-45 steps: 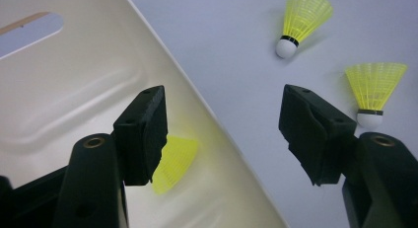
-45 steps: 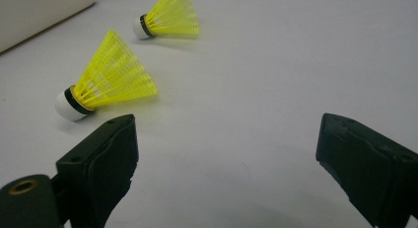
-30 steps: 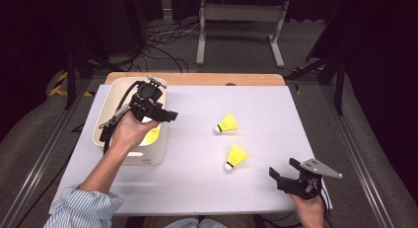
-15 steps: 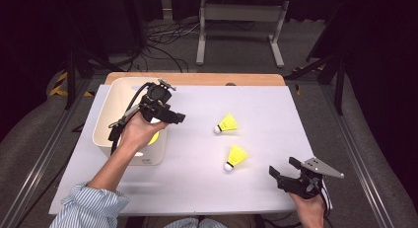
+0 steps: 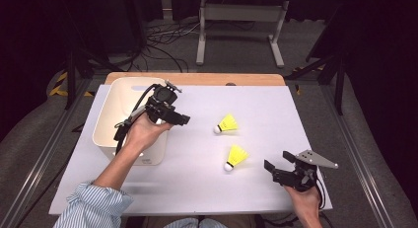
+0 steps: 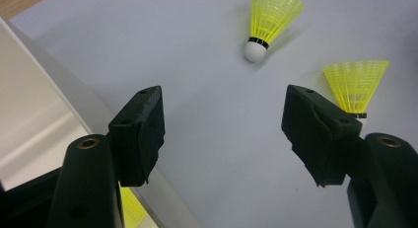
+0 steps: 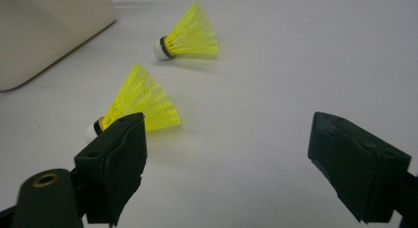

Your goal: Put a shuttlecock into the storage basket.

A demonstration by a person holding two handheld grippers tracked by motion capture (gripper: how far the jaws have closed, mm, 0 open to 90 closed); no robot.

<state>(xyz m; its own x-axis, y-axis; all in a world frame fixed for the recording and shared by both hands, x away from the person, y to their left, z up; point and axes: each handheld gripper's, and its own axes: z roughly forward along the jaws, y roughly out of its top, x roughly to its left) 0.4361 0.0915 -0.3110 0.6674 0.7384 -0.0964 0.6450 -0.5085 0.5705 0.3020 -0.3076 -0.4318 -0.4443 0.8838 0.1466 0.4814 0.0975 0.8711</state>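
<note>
Open table [image 5: 197, 178] between white bin [image 5: 148, 156] and two shuttlecocks [image 5: 235, 156].

High view looks down; both claw views closely share the shuttlecocks [image 5: 228, 124].

Grey carpeted floor [image 5: 44, 139] surrounds the table [image 5: 276, 114]; black cables [image 5: 162, 40] and a metal stand [image 5: 241, 20] sit behind in darkness.

The left hand-held gripper [image 5: 181, 120] has swung off the bin [image 5: 112, 107] — toward the shuttlecocks [image 5: 227, 124].
</note>
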